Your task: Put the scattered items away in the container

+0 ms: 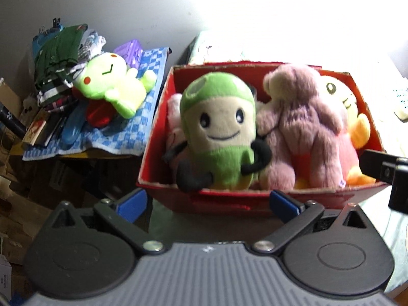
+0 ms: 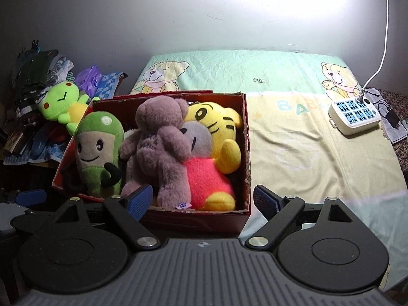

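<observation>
red box (image 2: 244, 153) on bed holds green plush (image 2: 98, 150), purple bear (image 2: 160, 142), yellow tiger (image 2: 216, 127). frog plush (image 1: 114, 89) outside on checkered cloth (image 1: 142, 117): judged light, soft, compressible; torso grip advised. left gripper (image 1: 207, 204), right gripper (image 2: 201, 199): jaws spread, nothing held.

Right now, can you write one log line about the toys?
red box: holds three toys | frog toy: outside, left | left hand-held gripper: open | right hand-held gripper: open
</observation>
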A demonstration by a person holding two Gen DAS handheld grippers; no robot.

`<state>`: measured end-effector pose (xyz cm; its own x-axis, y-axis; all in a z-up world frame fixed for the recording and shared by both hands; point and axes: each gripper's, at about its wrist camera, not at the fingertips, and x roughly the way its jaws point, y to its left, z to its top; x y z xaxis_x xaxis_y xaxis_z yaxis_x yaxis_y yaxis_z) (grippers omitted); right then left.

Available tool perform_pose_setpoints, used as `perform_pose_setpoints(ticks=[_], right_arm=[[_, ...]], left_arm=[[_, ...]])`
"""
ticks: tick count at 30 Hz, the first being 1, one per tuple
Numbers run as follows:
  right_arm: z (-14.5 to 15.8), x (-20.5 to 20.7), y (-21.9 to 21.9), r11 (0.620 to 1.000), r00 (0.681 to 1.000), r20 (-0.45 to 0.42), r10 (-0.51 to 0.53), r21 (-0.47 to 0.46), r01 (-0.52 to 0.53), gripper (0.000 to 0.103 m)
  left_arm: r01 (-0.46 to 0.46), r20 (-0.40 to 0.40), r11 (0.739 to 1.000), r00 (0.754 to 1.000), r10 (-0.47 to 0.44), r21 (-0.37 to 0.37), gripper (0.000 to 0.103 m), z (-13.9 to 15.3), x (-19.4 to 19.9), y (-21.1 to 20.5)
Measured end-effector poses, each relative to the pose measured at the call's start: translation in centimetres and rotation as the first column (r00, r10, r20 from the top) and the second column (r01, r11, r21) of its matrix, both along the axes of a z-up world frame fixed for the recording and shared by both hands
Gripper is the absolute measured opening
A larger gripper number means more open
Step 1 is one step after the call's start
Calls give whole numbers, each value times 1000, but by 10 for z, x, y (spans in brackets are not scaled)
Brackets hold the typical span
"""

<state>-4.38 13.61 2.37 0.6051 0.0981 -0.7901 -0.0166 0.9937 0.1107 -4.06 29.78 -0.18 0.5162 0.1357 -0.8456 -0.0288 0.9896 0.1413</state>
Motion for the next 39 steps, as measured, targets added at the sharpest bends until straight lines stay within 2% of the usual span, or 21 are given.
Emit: perform_pose_setpoints(ticks=[12, 16, 19, 23, 26, 29, 32, 39], right_arm=[[-6, 33, 8, 1000, 1000, 6, -24, -11, 24, 88], [-6, 40, 11, 1000, 1000, 17, -23, -18, 23, 88], [-5, 46, 12, 999, 999, 31, -27, -32, 28, 88], [-6, 54, 11, 997, 998, 45, -42, -62, 44, 88], [-9, 57, 7, 997, 998, 41, -53, -54, 56, 88], [-11, 59, 6, 997, 997, 38, -61, -47, 63, 88], [-15, 60, 5, 996, 997, 29, -70, -49, 71, 88], [-16, 60, 3, 996, 997, 31, -76, -35, 77, 88]], left_arm=[[-14, 119, 999, 993, 20, -50, 103, -1, 26, 21], [-49, 220, 997, 974, 63, -66, 103, 2, 31, 25], [-72, 255, 996, 963, 85, -58, 103, 3, 38, 26], [-50, 231, 995, 970, 69, -87, 103, 4, 47, 25], [-52, 258, 993, 963, 78, -107, 103, 4, 46, 24], [5, 260, 996, 965, 18, -85, 101, 3, 45, 18], [21, 273, 999, 962, -10, -37, 101, 0, 44, 10], [26, 211, 994, 977, -3, -104, 102, -9, 53, 14]])
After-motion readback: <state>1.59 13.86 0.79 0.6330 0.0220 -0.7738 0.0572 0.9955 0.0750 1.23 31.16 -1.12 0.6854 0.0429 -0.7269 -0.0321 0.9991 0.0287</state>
